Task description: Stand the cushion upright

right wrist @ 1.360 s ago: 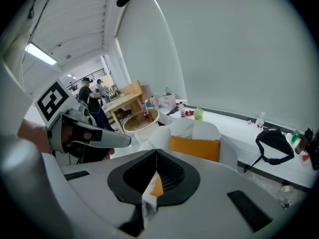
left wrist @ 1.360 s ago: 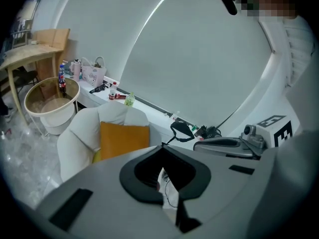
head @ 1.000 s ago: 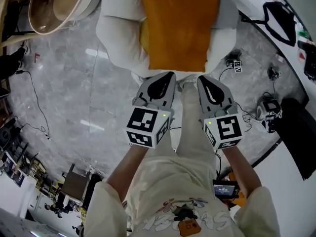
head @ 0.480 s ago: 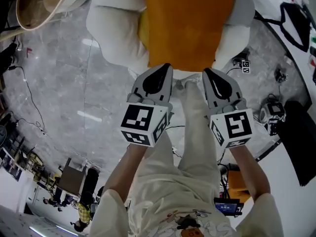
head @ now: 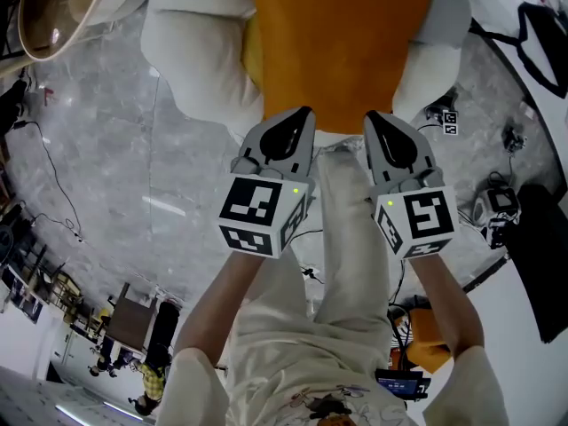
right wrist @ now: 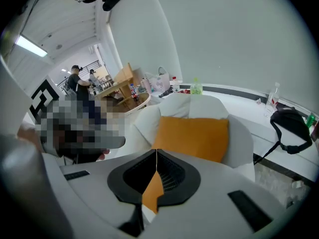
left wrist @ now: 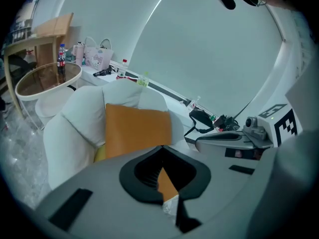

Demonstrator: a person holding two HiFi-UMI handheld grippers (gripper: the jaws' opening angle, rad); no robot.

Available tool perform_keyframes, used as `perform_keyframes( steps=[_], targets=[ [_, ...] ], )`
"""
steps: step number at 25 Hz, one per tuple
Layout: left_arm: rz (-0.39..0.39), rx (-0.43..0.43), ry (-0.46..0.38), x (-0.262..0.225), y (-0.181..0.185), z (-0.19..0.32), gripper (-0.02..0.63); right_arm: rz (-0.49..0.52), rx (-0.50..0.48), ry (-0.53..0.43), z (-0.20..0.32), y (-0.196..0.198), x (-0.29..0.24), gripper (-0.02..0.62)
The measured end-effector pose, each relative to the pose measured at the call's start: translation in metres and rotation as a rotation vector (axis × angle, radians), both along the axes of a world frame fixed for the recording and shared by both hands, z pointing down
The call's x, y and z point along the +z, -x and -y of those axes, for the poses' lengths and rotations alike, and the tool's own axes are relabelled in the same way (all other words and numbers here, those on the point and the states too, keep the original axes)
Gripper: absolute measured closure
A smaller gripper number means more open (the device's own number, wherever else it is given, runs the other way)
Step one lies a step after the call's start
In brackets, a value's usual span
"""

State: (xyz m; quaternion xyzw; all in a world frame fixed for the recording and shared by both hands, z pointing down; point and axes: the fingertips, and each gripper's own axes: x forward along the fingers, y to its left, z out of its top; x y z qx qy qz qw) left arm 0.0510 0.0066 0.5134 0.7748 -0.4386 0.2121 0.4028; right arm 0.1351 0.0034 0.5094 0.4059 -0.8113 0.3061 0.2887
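Both the left gripper [head: 304,114] and right gripper [head: 371,116] hover empty, jaws pressed together, near the orange cushion [head: 342,43] lying on the white armchair [head: 191,60], so unopened they may merely shove it.

One orange cushion [head: 342,43], one white armchair [head: 191,56], one round table [left wrist: 45,81], two grippers: left gripper [head: 306,114], right gripper [head: 371,117]

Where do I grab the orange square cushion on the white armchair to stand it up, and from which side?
Grip the orange square cushion by its near edge, at both corners, coming from the open front of the white armchair. It seems to lie flat there, so lifting that edge should tip it against the backrest.
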Motion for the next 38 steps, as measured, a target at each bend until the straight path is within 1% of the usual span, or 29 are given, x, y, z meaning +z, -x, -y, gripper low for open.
perform_keyframes(
  steps=[4,10,13,15,20,22,24,27,29,32,34,35,37,38],
  targets=[
    [0.001,0.019,0.004,0.021,-0.006,0.008,0.598,0.004,0.002,-0.024,0.010,-0.003,0.015,0.574],
    [0.014,-0.003,0.023,0.045,-0.014,0.001,0.598,-0.012,0.041,-0.002,0.011,-0.020,0.045,0.574],
    [0.029,-0.023,0.029,0.063,-0.023,0.004,0.598,-0.008,0.052,0.002,0.016,-0.036,0.059,0.574],
    [0.031,-0.032,0.033,0.075,-0.031,0.007,0.582,-0.007,0.055,0.001,0.020,-0.047,0.069,0.572],
    [0.024,-0.045,0.044,0.086,-0.016,0.007,0.542,-0.018,0.039,0.002,0.020,-0.033,0.077,0.563],
    [0.026,-0.041,0.064,0.095,-0.021,0.006,0.493,-0.030,0.024,0.016,0.020,-0.035,0.087,0.531],
    [0.031,-0.032,0.063,0.101,-0.023,0.011,0.465,-0.039,0.014,0.025,0.023,-0.035,0.094,0.469],
    [-0.001,-0.031,0.052,0.105,-0.022,0.018,0.418,-0.054,0.021,0.018,0.030,-0.034,0.101,0.449],
    [-0.019,-0.033,0.054,0.109,-0.023,0.019,0.353,-0.059,0.026,0.015,0.034,-0.036,0.105,0.429],
    [0.003,-0.026,0.070,0.123,-0.026,0.019,0.256,-0.046,0.039,0.026,0.039,-0.043,0.115,0.379],
    [0.006,-0.015,0.073,0.133,-0.030,0.018,0.181,-0.028,0.046,0.041,0.042,-0.047,0.122,0.347],
    [-0.002,-0.009,0.069,0.137,-0.031,0.018,0.145,-0.018,0.045,0.047,0.043,-0.047,0.126,0.311],
    [-0.018,-0.002,0.061,0.145,-0.031,0.018,0.031,-0.007,0.043,0.057,0.044,-0.046,0.132,0.251],
    [-0.017,-0.001,0.060,0.149,-0.029,0.018,0.011,-0.011,0.046,0.059,0.045,-0.046,0.136,0.228]
  ],
)
